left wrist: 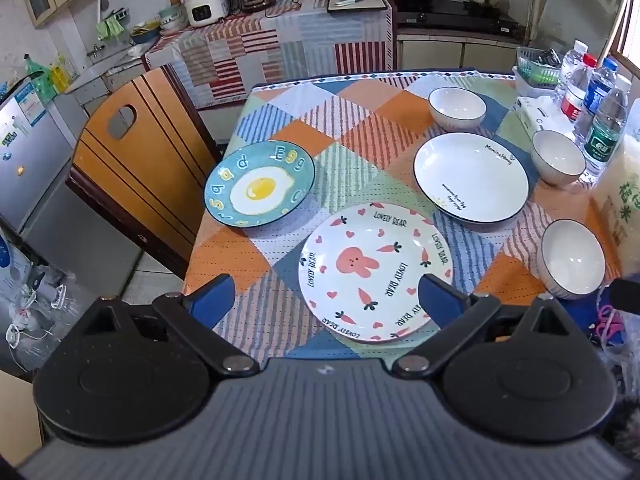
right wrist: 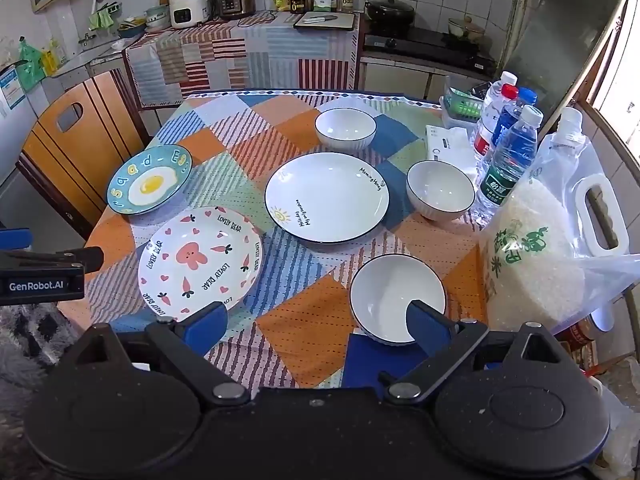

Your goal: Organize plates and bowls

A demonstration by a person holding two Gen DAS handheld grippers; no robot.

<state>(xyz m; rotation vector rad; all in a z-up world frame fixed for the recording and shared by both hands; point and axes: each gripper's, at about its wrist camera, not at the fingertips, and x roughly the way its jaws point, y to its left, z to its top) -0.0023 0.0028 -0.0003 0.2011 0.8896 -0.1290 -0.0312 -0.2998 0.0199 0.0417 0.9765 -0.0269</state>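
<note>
Three plates lie on the table: a blue egg plate point(left wrist: 260, 189) point(right wrist: 149, 179), a pink rabbit plate point(left wrist: 370, 270) point(right wrist: 200, 260) and a white plate point(left wrist: 472, 178) point(right wrist: 326, 196). Three white bowls stand right of them: far point(left wrist: 457, 107) point(right wrist: 345, 128), middle point(left wrist: 558, 157) point(right wrist: 439, 190), near point(left wrist: 573, 258) point(right wrist: 394, 294). My left gripper point(left wrist: 324, 300) is open and empty above the near edge, over the rabbit plate's near rim. My right gripper point(right wrist: 318, 326) is open and empty, its right finger in front of the near bowl.
Water bottles point(right wrist: 508, 152), a bag of rice point(right wrist: 540, 248), a tissue pack point(right wrist: 450, 142) and a green basket point(right wrist: 462, 106) crowd the table's right side. A wooden chair point(left wrist: 136, 152) stands at the left. A patchwork cloth point(left wrist: 280, 264) covers the table.
</note>
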